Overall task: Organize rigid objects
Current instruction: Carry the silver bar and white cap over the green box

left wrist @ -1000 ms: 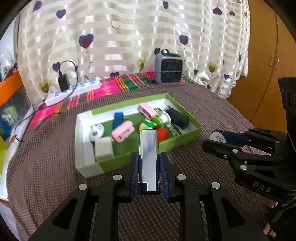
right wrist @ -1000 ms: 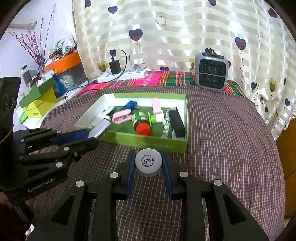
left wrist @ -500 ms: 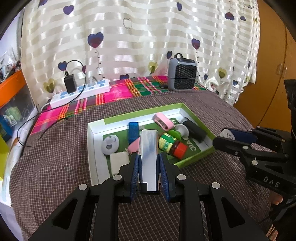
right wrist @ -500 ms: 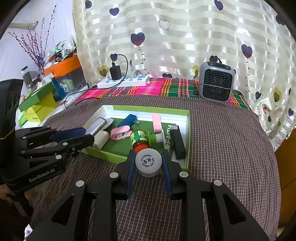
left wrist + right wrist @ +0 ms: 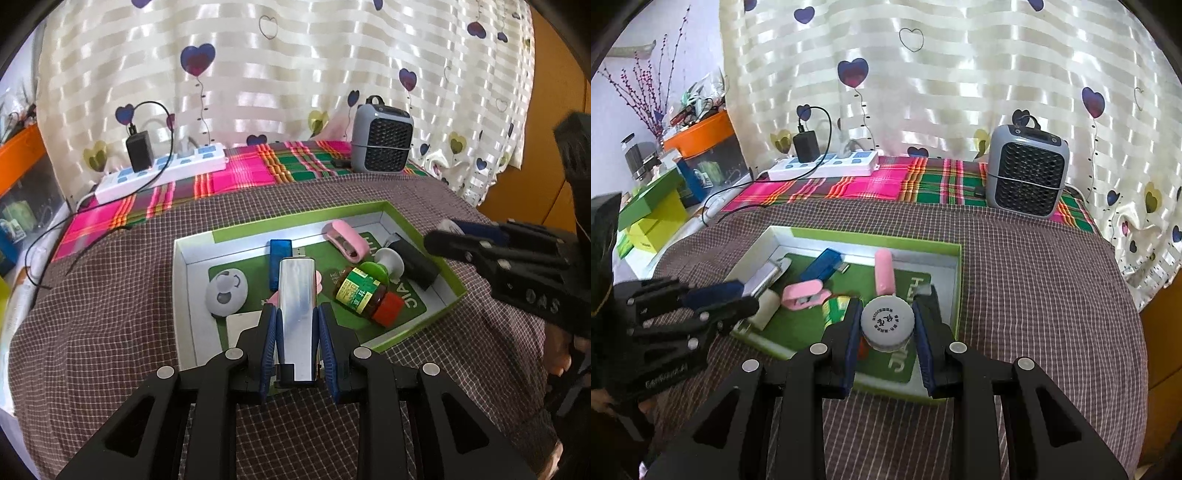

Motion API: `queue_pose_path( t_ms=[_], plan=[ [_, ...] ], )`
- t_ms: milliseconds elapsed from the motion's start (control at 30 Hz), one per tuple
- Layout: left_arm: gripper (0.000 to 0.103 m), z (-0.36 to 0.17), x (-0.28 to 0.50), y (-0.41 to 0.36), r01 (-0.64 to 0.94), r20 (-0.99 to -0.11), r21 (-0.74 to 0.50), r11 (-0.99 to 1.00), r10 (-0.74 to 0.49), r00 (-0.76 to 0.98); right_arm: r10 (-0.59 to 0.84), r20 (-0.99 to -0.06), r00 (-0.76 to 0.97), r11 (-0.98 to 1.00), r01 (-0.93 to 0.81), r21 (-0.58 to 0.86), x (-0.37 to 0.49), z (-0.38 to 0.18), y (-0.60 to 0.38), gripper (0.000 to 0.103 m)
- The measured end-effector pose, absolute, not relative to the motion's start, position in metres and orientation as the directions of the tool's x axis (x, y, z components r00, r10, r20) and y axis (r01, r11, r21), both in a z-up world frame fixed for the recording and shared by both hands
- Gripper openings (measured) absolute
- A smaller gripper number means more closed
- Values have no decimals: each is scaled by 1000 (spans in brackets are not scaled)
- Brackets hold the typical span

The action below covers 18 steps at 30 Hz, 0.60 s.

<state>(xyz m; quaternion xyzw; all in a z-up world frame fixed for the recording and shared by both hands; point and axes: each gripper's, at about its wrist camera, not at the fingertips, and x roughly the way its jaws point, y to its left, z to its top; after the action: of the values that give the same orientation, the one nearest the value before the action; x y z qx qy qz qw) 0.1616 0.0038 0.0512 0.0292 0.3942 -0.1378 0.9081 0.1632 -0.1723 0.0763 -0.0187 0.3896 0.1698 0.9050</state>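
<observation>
My left gripper is shut on a shiny silver metal case and holds it above the near side of a green-rimmed box. My right gripper is shut on a white round jar, lid toward the camera, above the box's near right part. In the box lie a blue USB stick, a pink clip, a green-labelled bottle with a red cap, a black block, a white smiley disc and a white block.
The box sits on a brown checked cloth. A grey mini heater and a white power strip with a black charger stand at the back by the curtain. Green boxes and an orange bin are off to the left.
Both grippers have moved forward and over the box with their loads still held. The box now lies directly under the fingertips.
</observation>
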Motion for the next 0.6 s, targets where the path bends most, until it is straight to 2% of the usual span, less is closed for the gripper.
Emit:
queue_pose_path(
  t_ms=[600],
  plan=[
    [22, 33, 177, -14, 307, -748, -38, 951, -231, 622, 267, -760, 592, 948, -304, 96, 226, 54, -173, 29]
  ],
)
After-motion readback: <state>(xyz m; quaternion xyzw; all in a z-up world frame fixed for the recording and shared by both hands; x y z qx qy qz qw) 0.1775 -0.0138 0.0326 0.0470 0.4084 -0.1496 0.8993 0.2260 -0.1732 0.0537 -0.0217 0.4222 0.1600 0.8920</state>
